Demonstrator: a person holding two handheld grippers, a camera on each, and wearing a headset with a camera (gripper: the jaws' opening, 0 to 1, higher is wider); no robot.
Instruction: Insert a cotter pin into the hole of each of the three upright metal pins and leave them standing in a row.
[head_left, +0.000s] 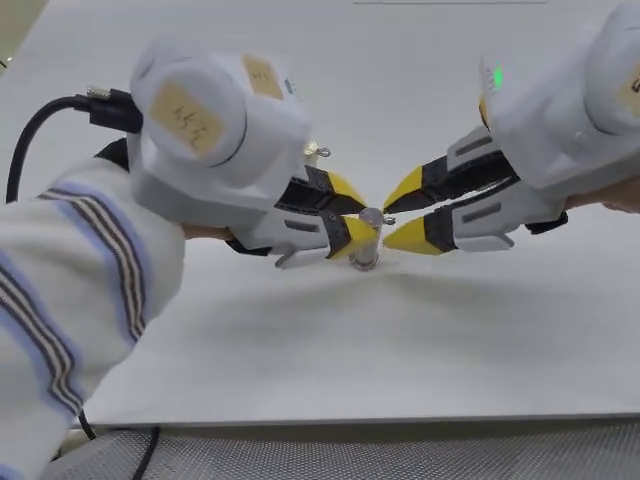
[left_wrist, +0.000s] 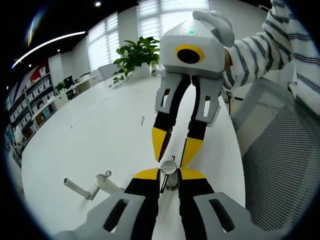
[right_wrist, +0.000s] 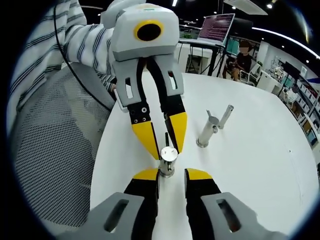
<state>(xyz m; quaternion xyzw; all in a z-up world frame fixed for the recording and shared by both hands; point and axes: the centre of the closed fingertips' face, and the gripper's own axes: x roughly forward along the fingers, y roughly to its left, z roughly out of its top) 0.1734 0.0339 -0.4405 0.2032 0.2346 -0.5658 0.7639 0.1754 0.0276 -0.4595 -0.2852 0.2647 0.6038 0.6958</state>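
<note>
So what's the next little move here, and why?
Probably draw the right gripper straight back from the metal pin. The cotter pin seems to sit through its hole: its loop lies by the pin's top, and a thin tail pokes out toward the left gripper, which holds the pin upright. The right jaws stand apart, apparently gripping nothing.

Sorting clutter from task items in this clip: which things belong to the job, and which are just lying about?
Job: centre pin, second pin, its cotter pin, third pin, left gripper, right gripper.
Lying about: plant, laptop, chair.
</note>
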